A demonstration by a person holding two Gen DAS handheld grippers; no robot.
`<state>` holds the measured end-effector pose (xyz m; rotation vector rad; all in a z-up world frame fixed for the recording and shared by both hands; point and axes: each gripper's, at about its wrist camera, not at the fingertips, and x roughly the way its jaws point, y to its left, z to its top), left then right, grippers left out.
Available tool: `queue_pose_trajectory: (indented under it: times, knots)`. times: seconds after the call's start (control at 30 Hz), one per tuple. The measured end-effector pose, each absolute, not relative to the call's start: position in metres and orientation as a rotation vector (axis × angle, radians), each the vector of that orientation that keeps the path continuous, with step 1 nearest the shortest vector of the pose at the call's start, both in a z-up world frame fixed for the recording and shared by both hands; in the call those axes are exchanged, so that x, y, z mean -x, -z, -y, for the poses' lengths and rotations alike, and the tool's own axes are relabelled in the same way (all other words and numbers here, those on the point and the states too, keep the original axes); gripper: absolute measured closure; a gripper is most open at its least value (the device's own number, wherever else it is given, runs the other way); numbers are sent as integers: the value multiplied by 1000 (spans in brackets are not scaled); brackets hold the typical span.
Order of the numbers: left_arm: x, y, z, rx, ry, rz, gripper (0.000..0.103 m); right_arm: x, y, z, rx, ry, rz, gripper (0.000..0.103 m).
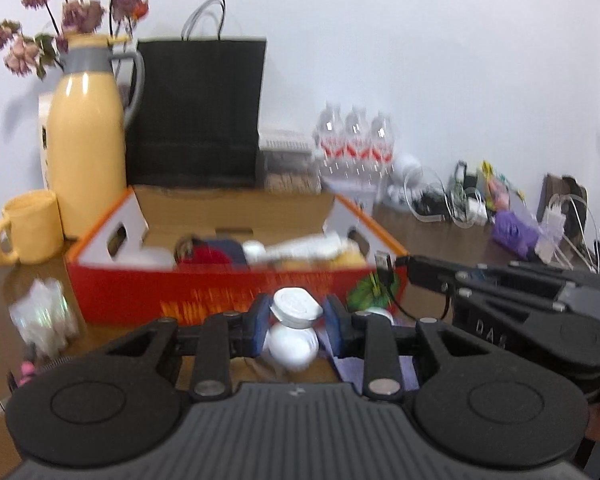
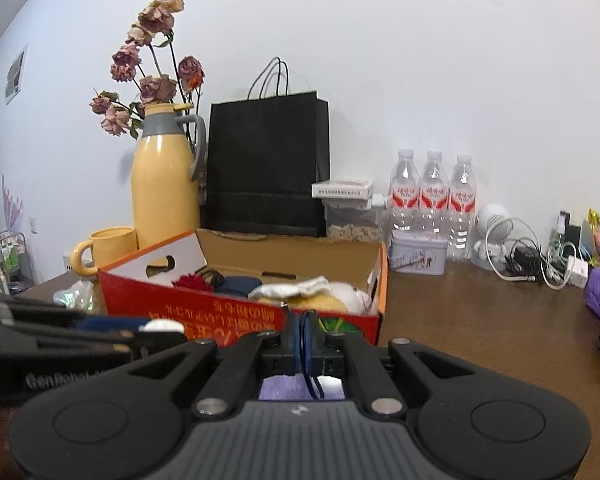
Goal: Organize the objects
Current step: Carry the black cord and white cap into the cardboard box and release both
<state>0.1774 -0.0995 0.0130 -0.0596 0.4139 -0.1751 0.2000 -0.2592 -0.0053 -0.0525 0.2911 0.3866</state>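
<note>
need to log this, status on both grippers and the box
Left gripper shut on small white lidded bottle. Right gripper shut on thin black cable. Red cardboard box ahead, already holding items.

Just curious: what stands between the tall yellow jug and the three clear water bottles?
A black paper bag, shown in both wrist views.

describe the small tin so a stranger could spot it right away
Find the three water bottles standing against the white wall, right of the red box. The tin sits on the brown table just in front of them: low, rectangular, pale lilac, lidded, unlike the tall clear bottles.
</note>
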Motion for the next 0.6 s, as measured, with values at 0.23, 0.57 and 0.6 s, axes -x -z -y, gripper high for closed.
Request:
queue_pose_trajectory:
  times: [0.23, 0.57, 0.6]
  knots:
    - [-202, -47, 85, 83, 138, -322, 73, -221, -23, 243, 70, -392, -231, 101]
    - [-267, -53, 67, 132, 62, -308, 73, -284, -28, 203, 69, -389, -241, 101]
    - [-275, -51, 65, 137, 57, -316, 73, -291, -26, 199, 67, -386, -248, 101]
